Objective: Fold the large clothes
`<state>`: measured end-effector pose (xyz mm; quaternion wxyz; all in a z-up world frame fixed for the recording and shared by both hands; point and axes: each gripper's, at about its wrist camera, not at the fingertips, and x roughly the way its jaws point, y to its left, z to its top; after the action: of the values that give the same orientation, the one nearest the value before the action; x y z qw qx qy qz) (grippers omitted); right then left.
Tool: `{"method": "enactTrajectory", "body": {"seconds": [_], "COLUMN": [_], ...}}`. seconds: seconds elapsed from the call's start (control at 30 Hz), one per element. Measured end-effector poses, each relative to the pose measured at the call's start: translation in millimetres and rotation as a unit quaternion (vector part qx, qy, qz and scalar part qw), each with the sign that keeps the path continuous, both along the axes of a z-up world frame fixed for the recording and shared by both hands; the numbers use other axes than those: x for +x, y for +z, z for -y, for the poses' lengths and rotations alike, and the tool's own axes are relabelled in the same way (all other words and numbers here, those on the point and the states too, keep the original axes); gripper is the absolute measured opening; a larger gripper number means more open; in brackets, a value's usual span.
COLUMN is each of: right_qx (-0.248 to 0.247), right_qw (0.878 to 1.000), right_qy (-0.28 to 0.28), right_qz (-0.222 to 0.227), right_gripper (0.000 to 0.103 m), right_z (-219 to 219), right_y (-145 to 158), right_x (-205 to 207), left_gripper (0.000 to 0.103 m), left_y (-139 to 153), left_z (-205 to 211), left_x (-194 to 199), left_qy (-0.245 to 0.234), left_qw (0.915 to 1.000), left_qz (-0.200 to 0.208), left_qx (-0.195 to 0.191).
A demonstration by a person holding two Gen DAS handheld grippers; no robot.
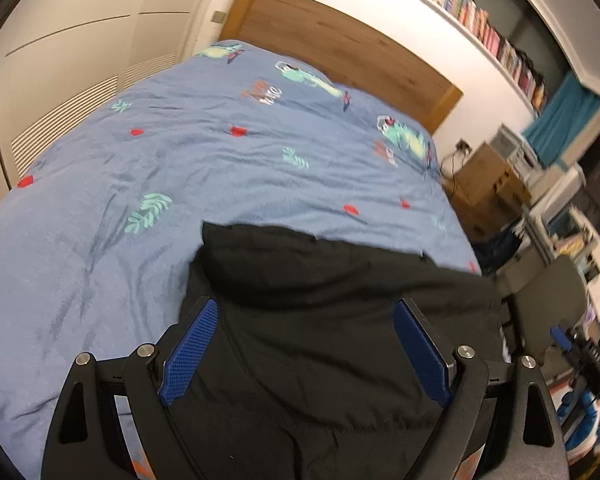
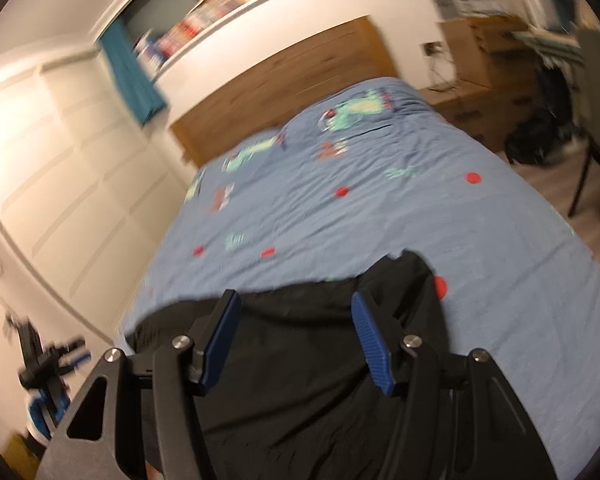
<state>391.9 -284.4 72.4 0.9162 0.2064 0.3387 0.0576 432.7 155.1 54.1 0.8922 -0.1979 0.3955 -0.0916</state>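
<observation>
— Blue bedding with leaf and red-dot prints is filling the left wrist view; we are looking across the bed cover (image 1: pixel 228 160) toward a wooden headboard (image 1: pixel 340 48) at one o'clock, with a shelf of books (image 1: pixel 480 20) running above it toward two o'clock.

— And where is the garment lying for us there?

— We are seeing the black garment (image 1: pixel 308 344) spreading from the centre down to six o'clock, resting on the bed cover, with a fairly straight far edge that we are reading as a fold line. Our left gripper (image 1: pixel 304 348) is standing wide, blue pads well apart, nothing pinched between them; the cloth is lying beneath, not in the grip.

— Moving to the right wrist view?

— We are facing the same bed cover (image 2: pixel 380 220), headboard (image 2: pixel 284 76) at twelve o'clock, cardboard boxes (image 2: pixel 476 80) at two o'clock. The black garment (image 2: pixel 300 380) is sitting from the centre to six o'clock. Our right gripper (image 2: pixel 296 340) is standing partly open, narrower than the left, and it is gripping nothing either.

— So how far along are we?

— We are judging that one fold is laid down and let go. The garment is looking bulky rather than compact, so further folds are probably remaining.
</observation>
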Motion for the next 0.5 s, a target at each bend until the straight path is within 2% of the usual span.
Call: {"method": "enactTrajectory", "body": {"seconds": [0.37,0.5], "right_qx": [-0.094,-0.116], "right_qw": [0.991,0.986], "right_qy": [0.097,0.12], "right_qz": [-0.003,-0.018], "right_gripper": [0.056,0.056], "right_z": [-108.8,-133.7], "right_y": [-36.7,-65.1], "right_x": [13.7,30.5], "left_gripper": [0.089,0.089], "left_y": [-35.6,-55.2], "left_z": [84.9,115.2], "left_x": [1.3,15.4], "left_qy": [-0.077,-0.095], "left_qw": [0.9947,0.9919], "left_qz": [0.002,-0.003], "left_qx": [0.069,0.084]}}
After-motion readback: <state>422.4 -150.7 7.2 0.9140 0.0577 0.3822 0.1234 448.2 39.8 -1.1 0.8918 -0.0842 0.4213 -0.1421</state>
